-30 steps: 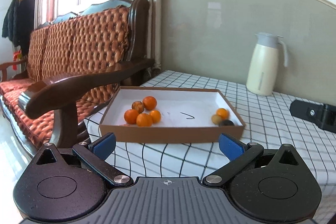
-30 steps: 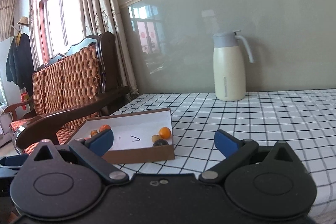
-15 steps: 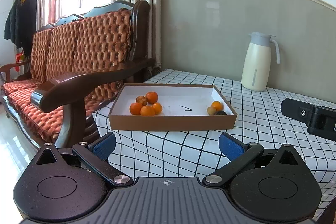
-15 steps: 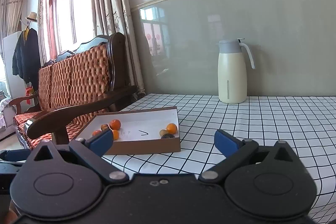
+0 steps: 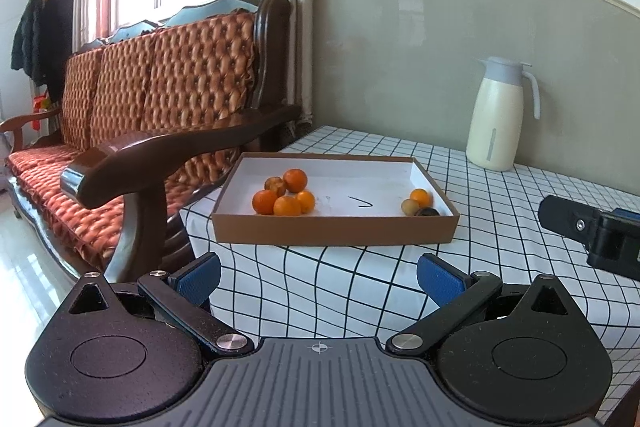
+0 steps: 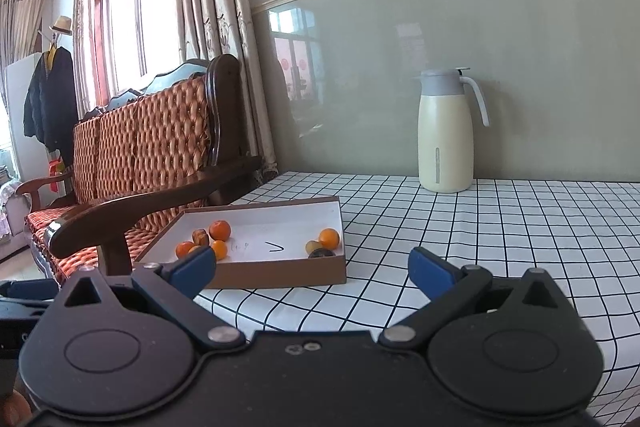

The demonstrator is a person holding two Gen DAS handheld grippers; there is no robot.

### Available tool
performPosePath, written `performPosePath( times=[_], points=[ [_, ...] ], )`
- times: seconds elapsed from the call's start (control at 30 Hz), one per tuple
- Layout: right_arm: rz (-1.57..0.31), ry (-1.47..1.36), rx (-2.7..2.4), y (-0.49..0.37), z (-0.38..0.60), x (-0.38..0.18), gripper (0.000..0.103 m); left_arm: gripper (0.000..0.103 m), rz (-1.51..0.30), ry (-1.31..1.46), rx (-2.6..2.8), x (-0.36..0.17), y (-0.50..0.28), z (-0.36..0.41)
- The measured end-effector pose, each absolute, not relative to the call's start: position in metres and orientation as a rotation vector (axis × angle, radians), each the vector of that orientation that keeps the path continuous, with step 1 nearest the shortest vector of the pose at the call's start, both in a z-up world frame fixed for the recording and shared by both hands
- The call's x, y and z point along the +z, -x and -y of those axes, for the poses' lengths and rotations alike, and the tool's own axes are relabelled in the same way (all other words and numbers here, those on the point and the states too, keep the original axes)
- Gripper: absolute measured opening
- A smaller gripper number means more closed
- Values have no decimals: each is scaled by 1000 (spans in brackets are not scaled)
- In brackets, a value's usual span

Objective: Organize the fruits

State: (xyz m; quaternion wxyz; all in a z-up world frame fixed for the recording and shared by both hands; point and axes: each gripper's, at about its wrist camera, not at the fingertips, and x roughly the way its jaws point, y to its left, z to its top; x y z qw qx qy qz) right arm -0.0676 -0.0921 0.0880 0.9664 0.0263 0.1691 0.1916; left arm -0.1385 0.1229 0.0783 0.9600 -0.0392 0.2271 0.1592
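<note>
Both the left gripper point(image 5: 318, 273) and right gripper point(image 6: 312, 265) gape empty. 5 small fruits point(image 5: 285, 193) cluster at 11 o'clock inside the box point(image 5: 334, 229): light, round, roll-prone; pinch each across its middle.

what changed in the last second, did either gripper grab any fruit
No grab. Both grippers pulled back from the cardboard box: it looks smaller and farther now. The left gripper and right gripper stayed open and empty. The oranges and thermos jug kept their places.
</note>
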Motion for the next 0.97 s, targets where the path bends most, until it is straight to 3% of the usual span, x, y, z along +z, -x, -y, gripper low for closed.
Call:
performPosePath(
  times=[0.97],
  points=[
    [-331, -42, 399, 70, 88, 90, 97, 103, -362, 134, 326, 85, 146, -134]
  ],
)
